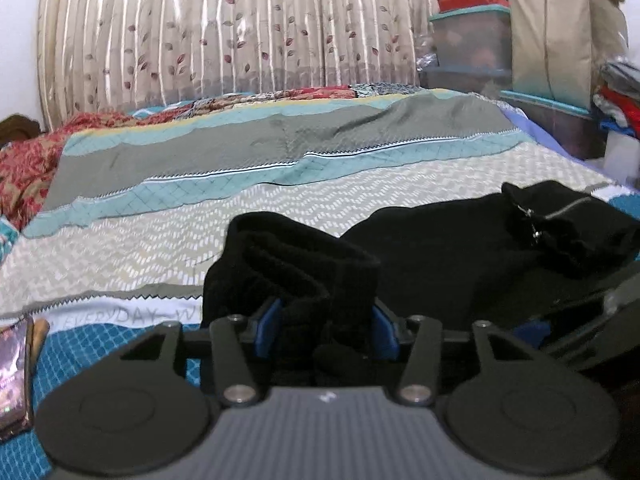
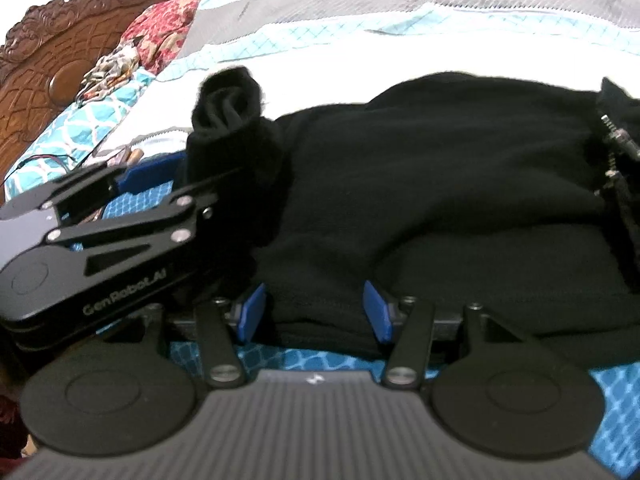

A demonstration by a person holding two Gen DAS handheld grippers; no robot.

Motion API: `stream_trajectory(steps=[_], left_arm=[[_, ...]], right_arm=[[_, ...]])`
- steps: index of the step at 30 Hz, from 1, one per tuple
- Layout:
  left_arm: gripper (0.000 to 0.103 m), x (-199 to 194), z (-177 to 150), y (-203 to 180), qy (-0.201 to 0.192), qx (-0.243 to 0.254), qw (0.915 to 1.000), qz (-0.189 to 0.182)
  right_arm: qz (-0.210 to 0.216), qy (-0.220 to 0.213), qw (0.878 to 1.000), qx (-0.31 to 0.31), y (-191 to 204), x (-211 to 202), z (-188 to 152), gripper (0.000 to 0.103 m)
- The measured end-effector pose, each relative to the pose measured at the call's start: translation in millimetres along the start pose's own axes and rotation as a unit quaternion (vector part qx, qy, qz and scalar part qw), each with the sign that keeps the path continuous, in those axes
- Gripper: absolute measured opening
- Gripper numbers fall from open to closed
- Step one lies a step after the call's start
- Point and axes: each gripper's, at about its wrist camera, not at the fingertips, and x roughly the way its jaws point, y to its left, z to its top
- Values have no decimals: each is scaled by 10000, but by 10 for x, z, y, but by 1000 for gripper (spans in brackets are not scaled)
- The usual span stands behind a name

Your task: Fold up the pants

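Note:
Black pants point(image 2: 440, 184) lie bunched on the bed, with a zipper point(image 2: 612, 140) at their right end. My right gripper point(image 2: 315, 314) sits at their near edge, and its blue pads press a thick fold of the cloth from both sides. In the left wrist view, my left gripper point(image 1: 326, 334) is shut on a rolled end of the pants point(image 1: 288, 256) that stands up above its fingers. The rest of the pants point(image 1: 460, 256) spreads to the right. The right wrist view shows that raised end point(image 2: 228, 100) above the left gripper's black housing point(image 2: 80, 264).
A striped grey, teal and white bedspread point(image 1: 280, 152) covers the bed, with a leaf-print curtain point(image 1: 240, 28) behind it. Stacked plastic boxes point(image 1: 472, 40) and piled clothes stand at the right. A carved wooden headboard point(image 2: 60, 72) is at the left. A phone point(image 1: 16, 376) lies near the bed's front left.

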Motion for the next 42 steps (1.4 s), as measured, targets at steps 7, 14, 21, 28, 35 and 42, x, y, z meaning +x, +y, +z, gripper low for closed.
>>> stream_trajectory(steps=[7, 14, 21, 28, 35, 42], left_arm=[[47, -15, -49, 11, -12, 26, 10000, 2], [47, -32, -42, 15, -7, -6, 10000, -8], [48, -53, -44, 10, -4, -2, 10000, -16], [51, -95, -51, -68, -33, 116, 9998, -147], [64, -263, -93, 30, -53, -33, 9995, -304], [65, -413, -189, 370, 51, -706, 9975, 17]], right_arm=[[-281, -426, 9982, 323, -219, -180, 159, 58], [719, -370, 9880, 1315, -357, -6, 632, 86], [1057, 348, 9919, 606, 198, 471, 997, 88], [815, 1152, 9900, -29, 423, 818, 1053, 87], [655, 1100, 9918, 38, 357, 822, 1046, 33], [673, 974, 9922, 399, 154, 724, 1051, 47]])
